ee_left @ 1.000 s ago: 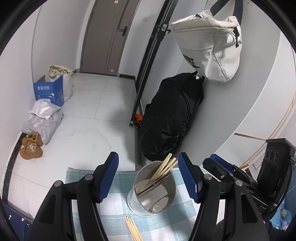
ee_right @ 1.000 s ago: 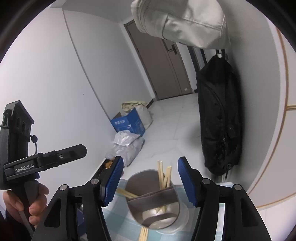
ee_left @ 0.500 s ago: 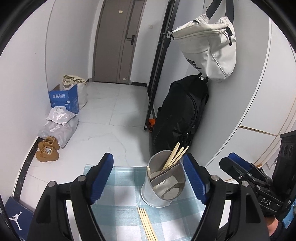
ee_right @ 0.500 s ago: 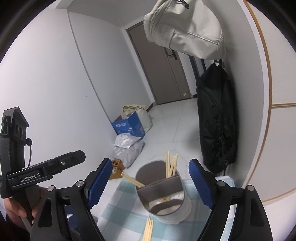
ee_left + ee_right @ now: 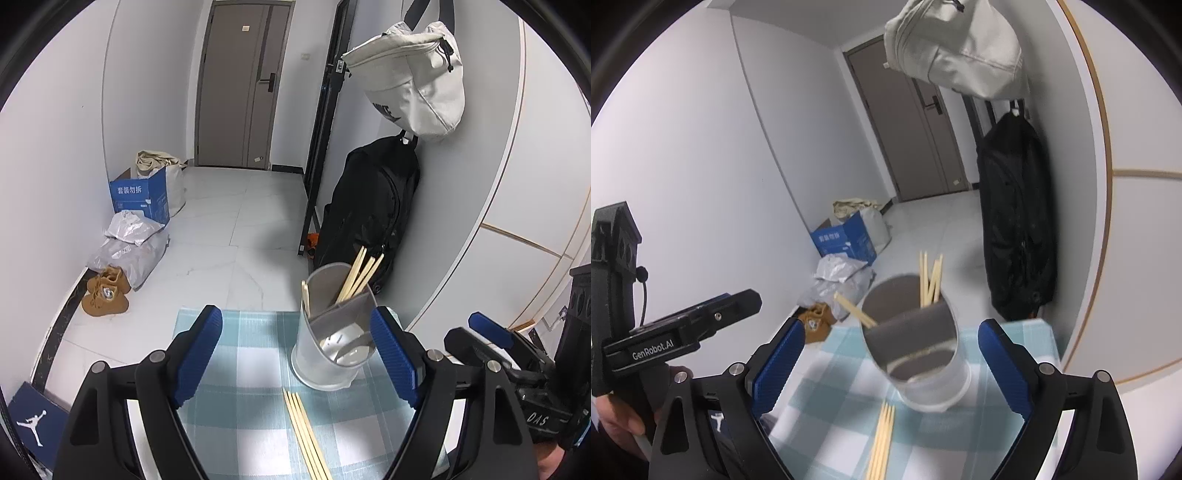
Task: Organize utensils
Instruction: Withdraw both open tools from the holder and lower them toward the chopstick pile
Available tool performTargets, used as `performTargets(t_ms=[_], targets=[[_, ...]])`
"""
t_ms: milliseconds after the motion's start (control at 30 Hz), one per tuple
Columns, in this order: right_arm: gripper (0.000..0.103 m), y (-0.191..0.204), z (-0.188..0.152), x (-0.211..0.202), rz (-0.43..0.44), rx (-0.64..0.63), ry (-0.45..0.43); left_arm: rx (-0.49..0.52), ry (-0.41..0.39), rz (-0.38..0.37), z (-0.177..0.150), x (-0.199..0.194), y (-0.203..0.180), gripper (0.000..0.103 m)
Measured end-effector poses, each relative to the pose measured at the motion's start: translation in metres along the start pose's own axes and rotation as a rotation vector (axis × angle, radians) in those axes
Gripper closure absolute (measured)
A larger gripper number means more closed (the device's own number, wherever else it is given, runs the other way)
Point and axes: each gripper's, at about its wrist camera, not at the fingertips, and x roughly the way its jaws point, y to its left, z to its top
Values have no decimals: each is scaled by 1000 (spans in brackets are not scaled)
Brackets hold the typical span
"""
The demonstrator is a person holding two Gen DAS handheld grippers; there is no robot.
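Left wrist view shows both tongs, left (image 5: 295, 354) and right (image 5: 890, 362), open, empty and backed away from the holder (image 5: 334, 332), so the loose chopsticks (image 5: 306, 435) on the checked cloth (image 5: 236, 398) remain to be collected.

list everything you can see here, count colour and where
utensil holder: 1, grey, divided, on cloth
chopsticks in holder: several, pale wood, leaning in back compartment
loose chopsticks: about 4, pale wood, flat on cloth before holder
checked cloth: 1, teal-white, under holder
black bag: 1, hanging on wall
beige bag: 1, hanging above it
blue box: 1, floor, left
brown shoes: pair, floor
left gripper: open, empty
right gripper: open, empty
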Motion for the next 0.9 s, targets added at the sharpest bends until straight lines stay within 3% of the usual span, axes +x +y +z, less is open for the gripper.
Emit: performTargets(t_ms=[467,633,700,833,900], targets=[[8,-8,-52,18,-45,15,110,-57,36,91,-51,25,21,24],[24,-8,-73,36,-43,14,193,-102,98,110,-75,43,36,24],[35,-7,-80,46,-49,5,240,-112,116,117,-79,49,41,24],[46,-7,-97,69,-68,2,338,-196,161,118,-82,57,61,24],[57,-6,-107,80,-68,-8,390,-236,168,124,-81,57,70,24]])
